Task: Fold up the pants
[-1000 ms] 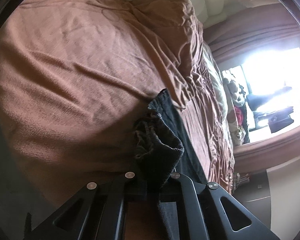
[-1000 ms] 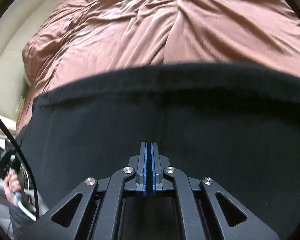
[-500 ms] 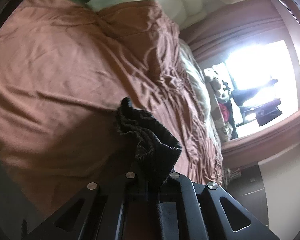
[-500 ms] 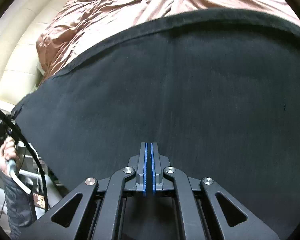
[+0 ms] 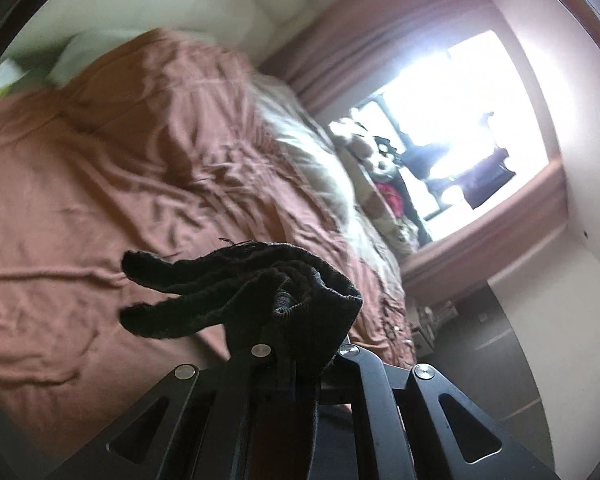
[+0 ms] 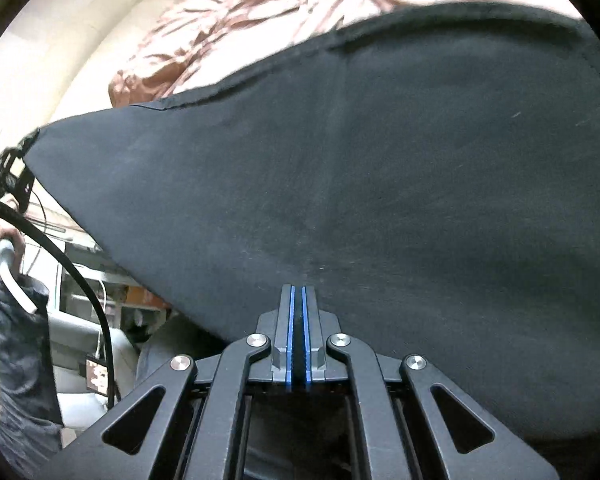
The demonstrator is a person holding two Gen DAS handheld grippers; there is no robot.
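Note:
The black pants [image 6: 380, 180] fill the right wrist view as a wide sheet pulled taut above the brown bed cover [image 6: 280, 4]. My right gripper [image 6: 298, 340] is shut, its blue pads pinching the cloth's near edge. The sheet's far left corner runs to my left gripper [image 6: 8, 172], held up by a hand [image 6: 0, 236]. In the left wrist view a bunched ribbed end of the pants [image 5: 236, 288] sticks out of the left gripper [image 5: 296, 344], which is shut on it high above the bed cover [image 5: 100, 180]. The cloth hides its pads.
A bright window [image 5: 460, 120] with brown curtains stands beyond the bed, with soft toys [image 5: 380, 168] along that side. Pale pillows [image 5: 100, 48] lie at the head. Dark floor [image 5: 480, 340] is at the right. A sleeve [image 6: 16, 340], a black cable [image 6: 80, 280] and furniture show at the left.
My left gripper has risen well off the bed with the ribbed end and rolled. The pants' left side has lifted from the cover and stretched taut. The right gripper has shifted sideways, still shut.

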